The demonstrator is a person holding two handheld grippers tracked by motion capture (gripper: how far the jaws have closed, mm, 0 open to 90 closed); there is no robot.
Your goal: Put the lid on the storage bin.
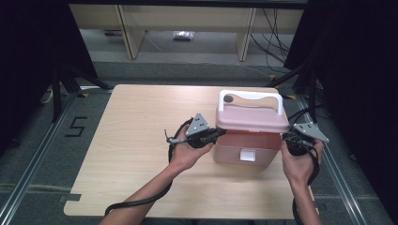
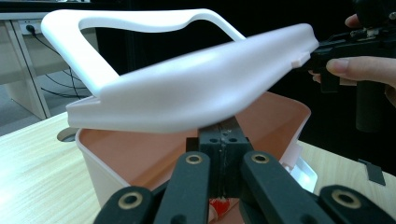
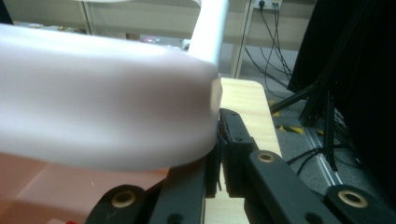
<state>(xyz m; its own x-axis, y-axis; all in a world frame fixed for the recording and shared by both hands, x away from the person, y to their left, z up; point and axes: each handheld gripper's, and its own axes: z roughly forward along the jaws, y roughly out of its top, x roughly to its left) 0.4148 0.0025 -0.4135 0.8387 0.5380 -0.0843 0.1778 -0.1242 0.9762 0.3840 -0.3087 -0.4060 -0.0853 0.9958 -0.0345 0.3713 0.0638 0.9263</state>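
Observation:
A pink box (image 1: 244,146) with a white latch stands at the table's right. Its pink lid (image 1: 251,119) with a white handle (image 1: 251,96) is raised and tilted above the box. My left gripper (image 1: 219,132) is shut, and its closed jaws sit under the lid's left rim, over the open box (image 2: 140,154). In the left gripper view the lid (image 2: 196,88) lies just above my left gripper (image 2: 224,135). My right gripper (image 1: 284,136) meets the lid's right end at a small tab, where it appears as the right gripper (image 2: 315,53). Its jaws are nearly together at the lid (image 3: 93,93).
The wooden table (image 1: 136,122) has bare room left of the box and in front of it. The box stands close to the table's right edge. Black stands and cables flank the table, and pale furniture legs rise on the floor beyond it.

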